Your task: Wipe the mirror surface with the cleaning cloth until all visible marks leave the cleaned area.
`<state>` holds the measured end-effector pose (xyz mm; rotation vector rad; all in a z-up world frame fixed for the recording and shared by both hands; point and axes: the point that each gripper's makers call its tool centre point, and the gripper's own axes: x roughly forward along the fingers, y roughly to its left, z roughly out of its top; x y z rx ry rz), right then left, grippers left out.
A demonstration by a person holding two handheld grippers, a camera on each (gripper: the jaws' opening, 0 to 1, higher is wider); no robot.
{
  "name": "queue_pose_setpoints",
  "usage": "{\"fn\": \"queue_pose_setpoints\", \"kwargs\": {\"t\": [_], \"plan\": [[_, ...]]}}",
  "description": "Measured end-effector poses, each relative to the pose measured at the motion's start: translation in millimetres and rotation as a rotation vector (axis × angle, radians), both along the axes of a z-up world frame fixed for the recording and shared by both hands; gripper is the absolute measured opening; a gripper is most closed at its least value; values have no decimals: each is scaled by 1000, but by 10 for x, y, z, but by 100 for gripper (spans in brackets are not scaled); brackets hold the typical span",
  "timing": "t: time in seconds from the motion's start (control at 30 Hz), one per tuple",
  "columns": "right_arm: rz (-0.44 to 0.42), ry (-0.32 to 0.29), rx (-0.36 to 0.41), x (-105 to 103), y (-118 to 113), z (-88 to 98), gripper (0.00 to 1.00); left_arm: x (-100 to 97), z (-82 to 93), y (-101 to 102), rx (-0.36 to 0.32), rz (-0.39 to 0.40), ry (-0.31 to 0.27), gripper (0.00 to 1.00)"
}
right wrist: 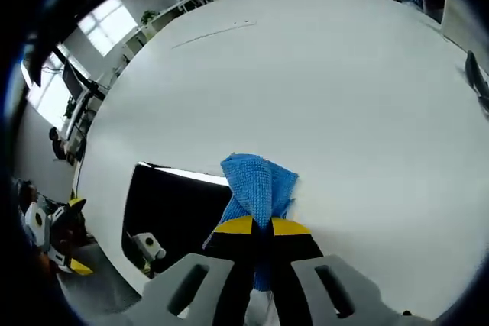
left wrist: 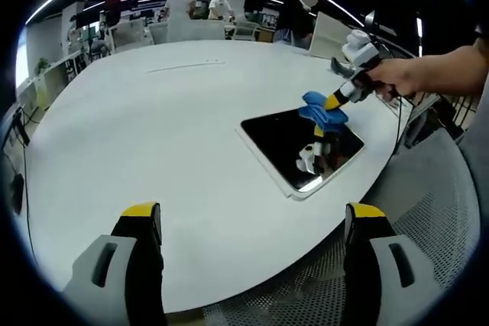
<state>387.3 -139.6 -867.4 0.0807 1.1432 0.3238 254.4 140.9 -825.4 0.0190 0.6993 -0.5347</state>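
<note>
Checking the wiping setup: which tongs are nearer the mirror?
Right. The right tongs, shut on the blue cloth, reach the mirror's edge; the left tongs hang open, well short of it.

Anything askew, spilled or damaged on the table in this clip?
Nothing stands out. The mirror lies flat on the white table, and the right gripper holds the blue cloth at its edge. No spills or damage visible.

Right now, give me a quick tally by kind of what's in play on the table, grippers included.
Mirrors: 1, the mirror, lying flat on the white table
Cleaning cloths: 1, the blue cloth, clamped in the right gripper at the mirror's edge
Grippers: 2, counting the left gripper, jaws apart and empty
Total: 4
</note>
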Motion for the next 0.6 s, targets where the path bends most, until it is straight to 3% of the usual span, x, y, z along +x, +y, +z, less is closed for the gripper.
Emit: {"fn": "queue_pose_setpoints", "kwargs": {"t": [0.3, 0.6], "plan": [[1, -6, -3, 135, 20, 7, 0, 0, -6, 4, 6, 1, 4, 99], [6, -8, -1, 127, 18, 10, 0, 4, -19, 14, 11, 3, 5, 99]]}}
